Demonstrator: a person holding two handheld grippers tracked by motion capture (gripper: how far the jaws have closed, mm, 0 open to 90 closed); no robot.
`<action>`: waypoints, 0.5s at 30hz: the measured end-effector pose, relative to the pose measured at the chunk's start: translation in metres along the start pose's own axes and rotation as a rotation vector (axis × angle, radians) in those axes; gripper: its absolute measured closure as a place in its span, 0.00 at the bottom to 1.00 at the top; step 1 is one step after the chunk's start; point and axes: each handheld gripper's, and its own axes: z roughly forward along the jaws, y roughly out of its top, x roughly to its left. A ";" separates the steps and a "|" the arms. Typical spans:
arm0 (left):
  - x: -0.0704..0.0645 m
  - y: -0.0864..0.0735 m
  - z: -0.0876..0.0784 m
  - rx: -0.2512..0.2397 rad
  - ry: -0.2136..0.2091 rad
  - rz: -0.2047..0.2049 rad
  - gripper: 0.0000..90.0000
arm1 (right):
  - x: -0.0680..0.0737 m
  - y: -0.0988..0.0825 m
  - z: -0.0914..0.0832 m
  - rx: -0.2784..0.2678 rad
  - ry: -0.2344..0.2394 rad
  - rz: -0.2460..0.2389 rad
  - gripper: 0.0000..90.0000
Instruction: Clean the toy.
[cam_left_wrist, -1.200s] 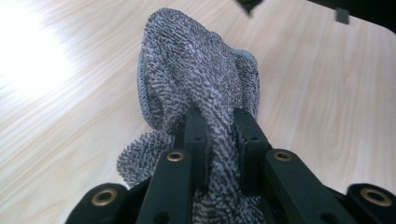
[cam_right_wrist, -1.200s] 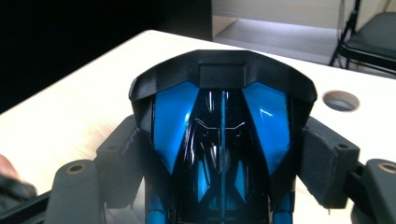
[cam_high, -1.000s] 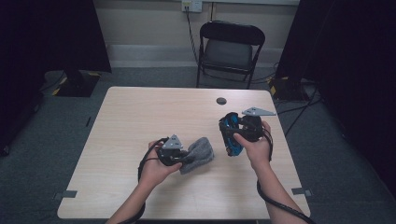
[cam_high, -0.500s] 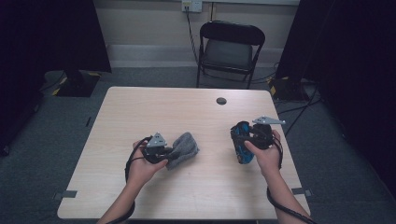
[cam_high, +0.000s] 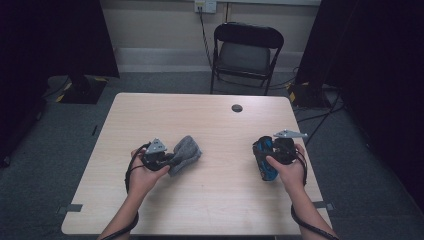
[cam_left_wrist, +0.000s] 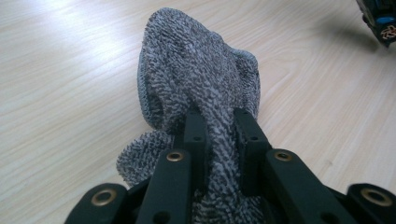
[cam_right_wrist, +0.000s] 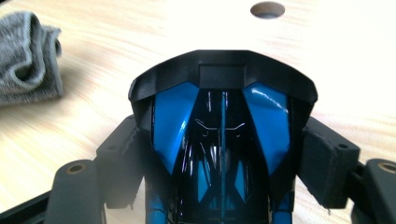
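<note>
A grey knitted cloth (cam_high: 185, 154) lies bunched on the wooden table (cam_high: 220, 200), left of centre. My left gripper (cam_high: 172, 159) is shut on its near edge; in the left gripper view the cloth (cam_left_wrist: 196, 88) is pinched between the two black jaws of the left gripper (cam_left_wrist: 219, 128). At the right, my right gripper (cam_high: 264, 161) is shut on a blue and black toy car (cam_high: 265, 159), held low over the table. The right gripper view has the car (cam_right_wrist: 222, 140) clamped by its sides between the jaws of the right gripper (cam_right_wrist: 222, 158), with the cloth (cam_right_wrist: 28, 56) far off at upper left.
A round cable hole (cam_high: 237, 108) sits near the table's far edge. A black folding chair (cam_high: 245, 55) stands behind the table. Bare tabletop lies between the two hands.
Both hands have moved apart and down: the left with the cloth toward the left, the right with the car toward the right and nearer the table's front.
</note>
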 end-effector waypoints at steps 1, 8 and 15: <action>0.002 -0.001 0.000 0.000 0.004 -0.003 0.87 | -0.001 -0.001 0.001 0.004 -0.003 -0.001 0.28; 0.013 -0.007 -0.001 -0.004 0.022 -0.039 0.87 | -0.005 0.000 0.005 0.027 -0.015 -0.004 0.28; 0.019 -0.008 -0.004 -0.005 0.036 -0.043 0.87 | -0.009 0.000 0.009 0.052 -0.032 -0.009 0.28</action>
